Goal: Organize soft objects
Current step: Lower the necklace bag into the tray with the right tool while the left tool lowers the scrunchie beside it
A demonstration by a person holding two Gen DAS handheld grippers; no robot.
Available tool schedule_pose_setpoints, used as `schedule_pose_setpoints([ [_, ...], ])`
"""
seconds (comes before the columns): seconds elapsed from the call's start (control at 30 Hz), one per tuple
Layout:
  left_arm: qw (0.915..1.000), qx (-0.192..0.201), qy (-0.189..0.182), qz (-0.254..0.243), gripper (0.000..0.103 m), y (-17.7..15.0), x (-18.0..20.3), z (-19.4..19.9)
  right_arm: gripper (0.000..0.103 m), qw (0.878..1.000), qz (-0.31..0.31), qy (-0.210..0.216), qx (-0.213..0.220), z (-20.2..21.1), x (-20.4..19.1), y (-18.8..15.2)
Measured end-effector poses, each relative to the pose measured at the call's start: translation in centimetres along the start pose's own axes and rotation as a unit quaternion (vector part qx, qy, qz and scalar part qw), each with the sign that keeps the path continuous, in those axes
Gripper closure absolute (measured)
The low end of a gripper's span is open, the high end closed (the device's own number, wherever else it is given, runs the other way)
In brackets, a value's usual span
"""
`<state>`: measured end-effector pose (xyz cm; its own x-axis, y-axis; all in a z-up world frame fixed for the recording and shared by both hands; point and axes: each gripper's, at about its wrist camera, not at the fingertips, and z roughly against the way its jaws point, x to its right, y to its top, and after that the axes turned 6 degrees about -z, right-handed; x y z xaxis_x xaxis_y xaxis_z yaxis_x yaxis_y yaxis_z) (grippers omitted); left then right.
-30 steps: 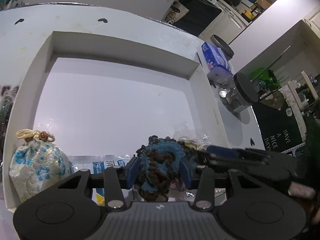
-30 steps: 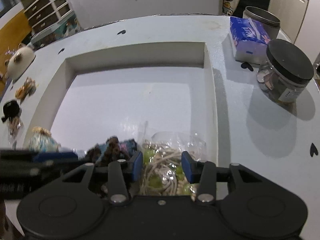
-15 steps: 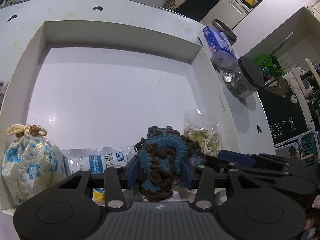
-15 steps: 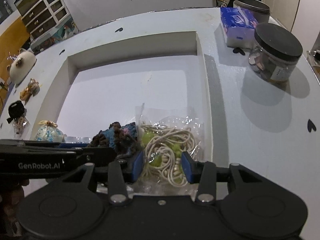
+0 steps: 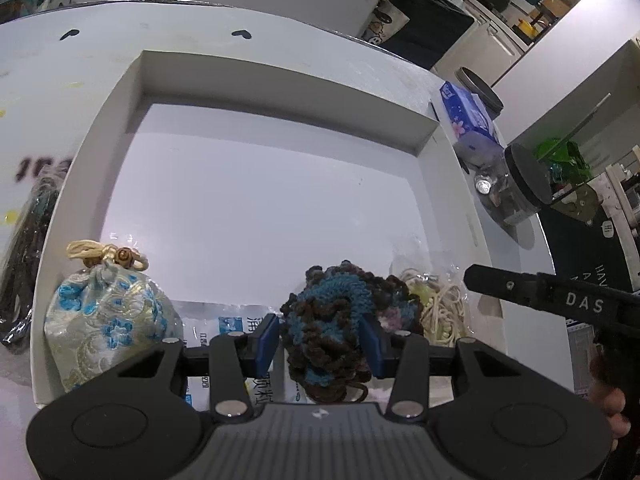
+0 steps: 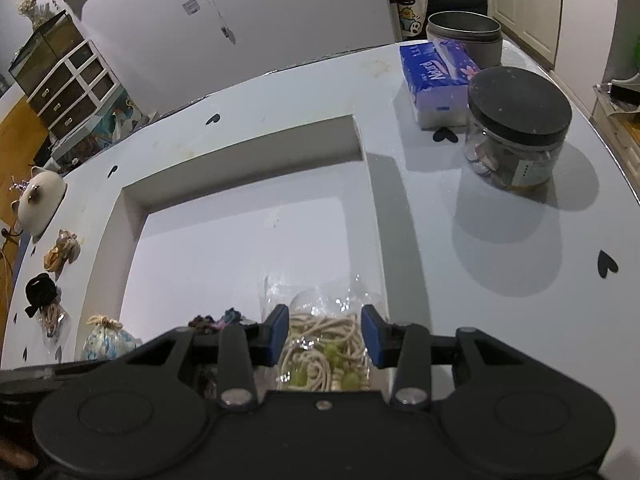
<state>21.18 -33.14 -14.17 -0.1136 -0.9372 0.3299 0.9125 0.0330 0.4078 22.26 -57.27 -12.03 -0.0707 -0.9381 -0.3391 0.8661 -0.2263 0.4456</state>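
Observation:
A wide white box (image 5: 280, 68) lies on the table. Along its near wall sit a blue-flowered brocade pouch (image 5: 104, 312), a flat packet with blue print (image 5: 224, 320), a blue-and-brown crochet piece (image 5: 332, 320) and a clear bag of cream cord (image 5: 436, 308). My left gripper (image 5: 320, 340) is shut on the crochet piece, with both blue pads against its sides. My right gripper (image 6: 324, 332) is shut on the bag of cord (image 6: 324, 344) in the box's (image 6: 240, 148) near right corner. One of its black fingers (image 5: 520, 288) shows beside the bag in the left wrist view.
Right of the box stand a blue tissue pack (image 6: 436, 80), a black-lidded clear jar (image 6: 516, 128) and a metal tin (image 6: 464, 36). To its left are a white ceramic pot (image 6: 40, 196), a tan scrunchie (image 6: 62, 250) and a black one (image 6: 40, 292). A dark bagged item (image 5: 28, 248) lies by the left wall.
My right gripper has drawn away from the left one and rolled a little, with the cord bag still between its pads. The left gripper keeps the crochet piece and has barely shifted.

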Motion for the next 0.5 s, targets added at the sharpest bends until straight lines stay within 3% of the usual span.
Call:
schedule_pose_setpoints([
  [0.27,0.9995,0.017,-0.022,-0.017,0.056,0.1,0.7,1.1,0.062,1.0,0.015,0.004,-0.005,0.9,-0.4,-1.1],
  [0.5,0.9981,0.036,-0.022,-0.045,0.032,-0.1,2.0,2.8,0.054,0.999,0.028,-0.005,0.018,2.9,-0.5,-2.3],
])
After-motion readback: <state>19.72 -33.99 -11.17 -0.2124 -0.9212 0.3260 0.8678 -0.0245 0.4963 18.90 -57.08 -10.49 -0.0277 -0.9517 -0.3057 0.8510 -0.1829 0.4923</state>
